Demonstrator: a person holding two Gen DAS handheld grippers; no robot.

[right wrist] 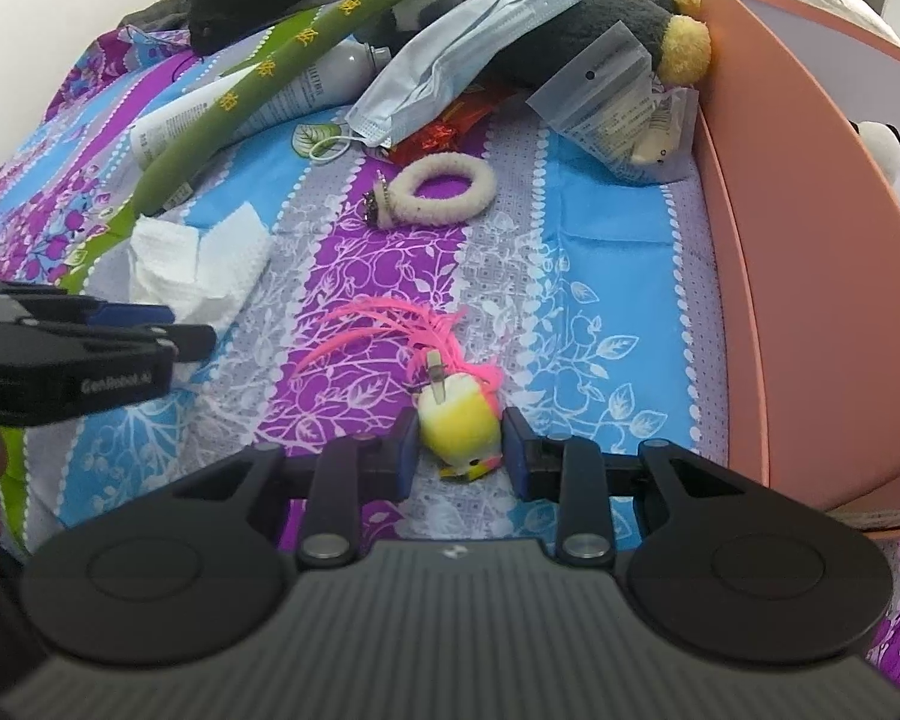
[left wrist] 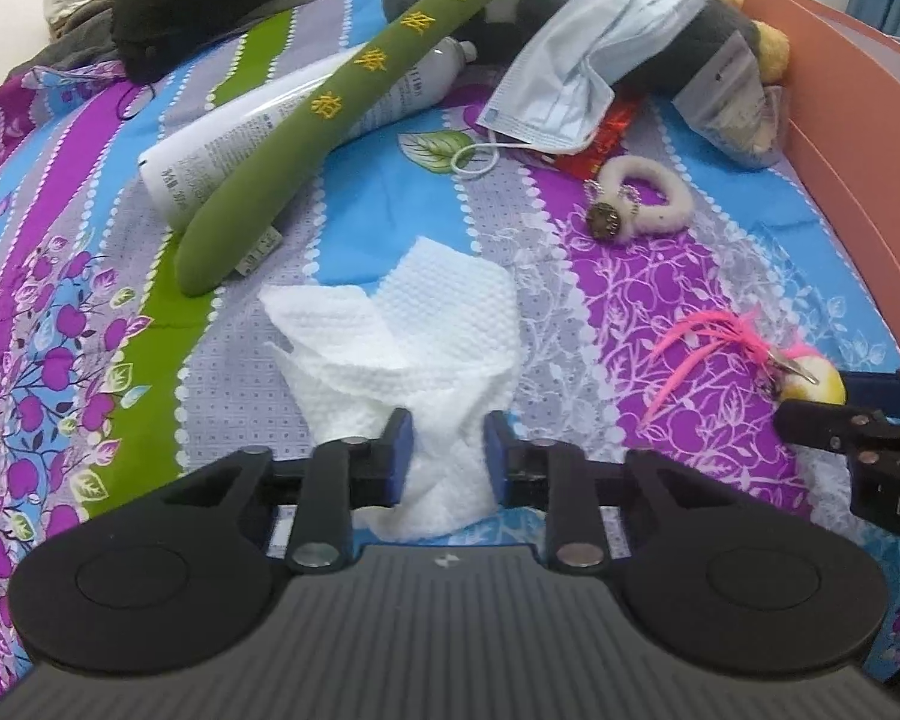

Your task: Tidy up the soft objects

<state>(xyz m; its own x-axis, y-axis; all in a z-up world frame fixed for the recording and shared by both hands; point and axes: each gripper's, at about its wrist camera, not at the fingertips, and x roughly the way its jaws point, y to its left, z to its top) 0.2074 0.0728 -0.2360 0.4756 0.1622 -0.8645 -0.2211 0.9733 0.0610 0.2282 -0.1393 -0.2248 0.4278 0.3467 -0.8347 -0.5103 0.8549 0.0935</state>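
**Two grips on a cluttered bed**

Bedsheet (left wrist: 660, 276) in purple, blue and green stripes is serving as the work surface, with a salmon-coloured box (right wrist: 810, 252) standing along its right edge, probably the place soft things are meant to go.

- Left gripper (left wrist: 448, 450): its fingers are sitting narrow, pinching the near end of the white paper towel (left wrist: 402, 330), which is bunching between the pads while the rest is fanning out flat on the sheet. Gripping the gathered end likely lets the whole sheet lift in one piece.
- Right gripper (right wrist: 461, 450): fingers are flanking the yellow feather toy (right wrist: 459, 420) at its round body; contact on both pads is unclear. Pink feathers are trailing away, so the body is the firmer hold.
- Farther out: fuzzy white hair tie (right wrist: 444, 189), face mask (left wrist: 582, 84), green plush stick (left wrist: 342, 114) lying across a white bottle (left wrist: 258, 138).
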